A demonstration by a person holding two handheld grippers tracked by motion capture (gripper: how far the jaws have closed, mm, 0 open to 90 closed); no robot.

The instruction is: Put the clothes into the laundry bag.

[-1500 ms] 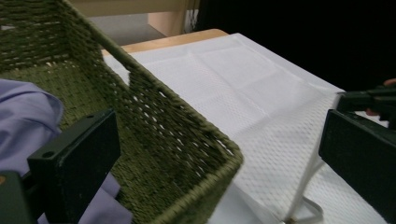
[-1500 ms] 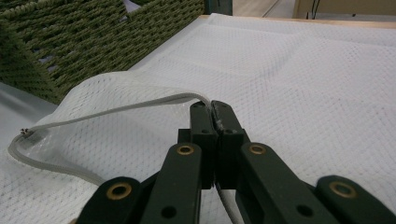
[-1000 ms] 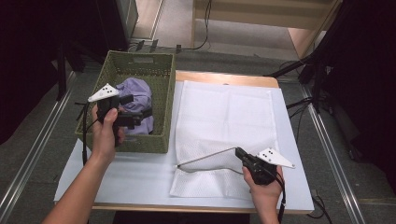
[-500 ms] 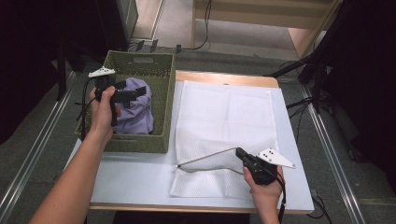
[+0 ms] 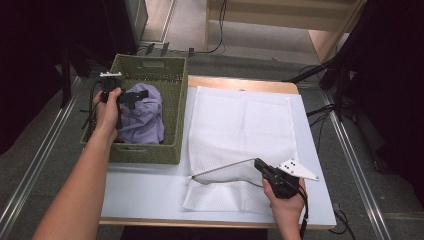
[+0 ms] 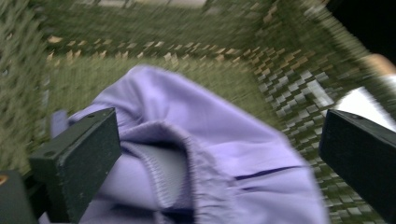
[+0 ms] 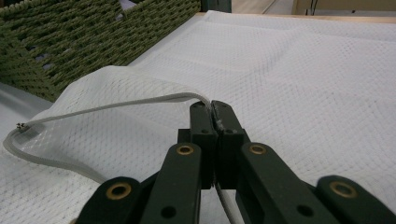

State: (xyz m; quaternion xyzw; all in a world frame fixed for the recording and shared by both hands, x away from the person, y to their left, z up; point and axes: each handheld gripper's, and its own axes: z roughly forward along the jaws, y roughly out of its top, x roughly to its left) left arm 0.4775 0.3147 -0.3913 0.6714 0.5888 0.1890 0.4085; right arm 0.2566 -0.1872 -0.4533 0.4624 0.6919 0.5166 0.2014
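No readable brand, label or writing on the green woven basket [image 5: 172, 107], the cloths or the table [image 5: 145, 187]. Left claw [image 5: 142, 94] reaching into the basket at the table's far left corner, jaws spread wide in the left gripper view, one to each side of a crumpled lilac garment [image 6: 210, 154] with a stitched hem; left jaw close against the folds, contact not certain; right jaw well clear of the fabric, near the basket's wall [image 6: 299, 84]. Garment heaped toward the basket's near end, bare woven floor beyond it. Right claw [image 7: 214, 112] pinched tight on the raised edge of a white mesh laundry bag [image 5: 240, 125], holding the grey-trimmed opening [image 7: 116, 105] lifted off the lower layer so that it gapes toward the basket. Bag spread flat over the middle and right of the table, its far edge near the table's wooden back rim [image 5: 240, 82], its left edge just beside the basket, its near edge short of the table's front. Bare white table surface open in front of the basket and left of the bag's mouth; a narrow bare strip along the right side. Right hand [image 5: 285, 200] near the front edge of the table.
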